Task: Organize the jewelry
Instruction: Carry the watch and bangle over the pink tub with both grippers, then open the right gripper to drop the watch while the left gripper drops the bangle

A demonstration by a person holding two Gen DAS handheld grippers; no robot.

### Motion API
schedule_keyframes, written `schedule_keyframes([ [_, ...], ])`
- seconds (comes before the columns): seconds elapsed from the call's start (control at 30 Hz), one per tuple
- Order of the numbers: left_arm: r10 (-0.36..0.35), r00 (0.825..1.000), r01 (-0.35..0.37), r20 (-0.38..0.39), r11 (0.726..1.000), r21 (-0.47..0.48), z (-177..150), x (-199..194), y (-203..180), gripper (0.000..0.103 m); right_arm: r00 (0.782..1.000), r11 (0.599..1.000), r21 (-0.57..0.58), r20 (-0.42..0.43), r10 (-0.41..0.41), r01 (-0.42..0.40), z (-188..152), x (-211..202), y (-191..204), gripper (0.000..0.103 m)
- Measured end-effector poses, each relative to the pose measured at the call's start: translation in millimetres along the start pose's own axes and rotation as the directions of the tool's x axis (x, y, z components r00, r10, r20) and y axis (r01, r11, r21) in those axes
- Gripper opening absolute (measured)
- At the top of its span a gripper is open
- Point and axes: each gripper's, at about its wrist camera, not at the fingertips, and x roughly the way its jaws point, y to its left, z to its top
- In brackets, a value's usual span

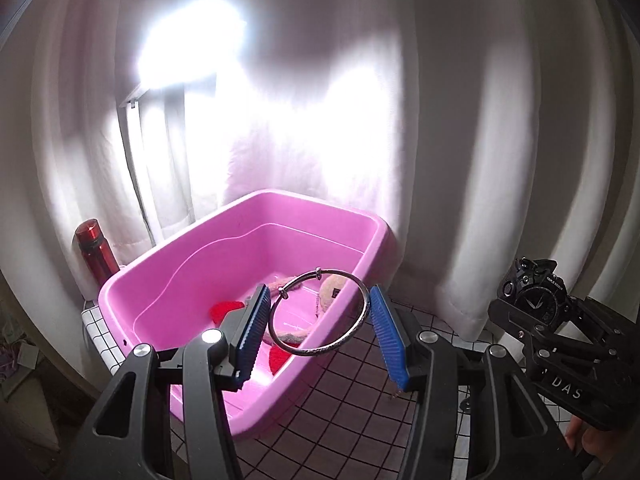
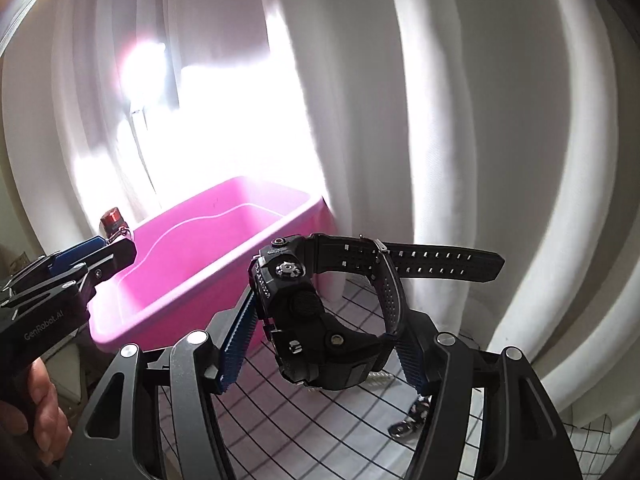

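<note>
My left gripper [image 1: 318,312] is shut on a silver bangle [image 1: 352,334], held between its blue pads over the near rim of the pink tub [image 1: 180,276]. My right gripper [image 2: 326,336] is shut on a black wristwatch [image 2: 312,320], its strap [image 2: 440,266] sticking out to the right, held above the grid tablecloth. The watch and right gripper also show at the right of the left wrist view [image 1: 536,300]. The left gripper shows at the left of the right wrist view [image 2: 96,258]. Inside the tub lie a beige plush toy [image 1: 332,292] and red pieces [image 1: 224,312].
A red bottle [image 1: 94,248] stands behind the tub's left corner. White curtains [image 1: 460,160] hang close behind the table. A silver chain [image 2: 408,420] lies on the grid tablecloth [image 2: 300,420] under the right gripper. The table's left edge drops off beside the tub.
</note>
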Motion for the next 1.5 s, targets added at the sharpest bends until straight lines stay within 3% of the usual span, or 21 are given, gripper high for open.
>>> schedule_keyframes([
  [0.27,0.027,1.0,-0.027,0.013,1.0,0.009,30.5,27.3,69.2,0.05,0.999,1.0,-0.021,0.04,0.023,-0.022,42.8,36.5,56.3,0.061],
  [0.53,0.056,0.998,-0.056,-0.027,0.998,-0.006,37.5,59.0,121.2,0.05,0.998,0.996,-0.073,0.004,0.057,-0.056,66.6,81.2,98.4,0.061],
  [1.0,0.076,0.989,-0.081,-0.124,0.996,-0.036,26.3,104.1,144.7,0.05,0.991,0.978,-0.201,-0.131,0.027,-0.053,73.9,151.9,131.6,0.061],
  [1.5,0.103,0.958,-0.129,-0.268,0.988,-0.081,10.5,132.3,167.1,0.051,0.967,0.979,-0.202,-0.254,-0.036,-0.016,65.7,197.7,131.2,0.062],
])
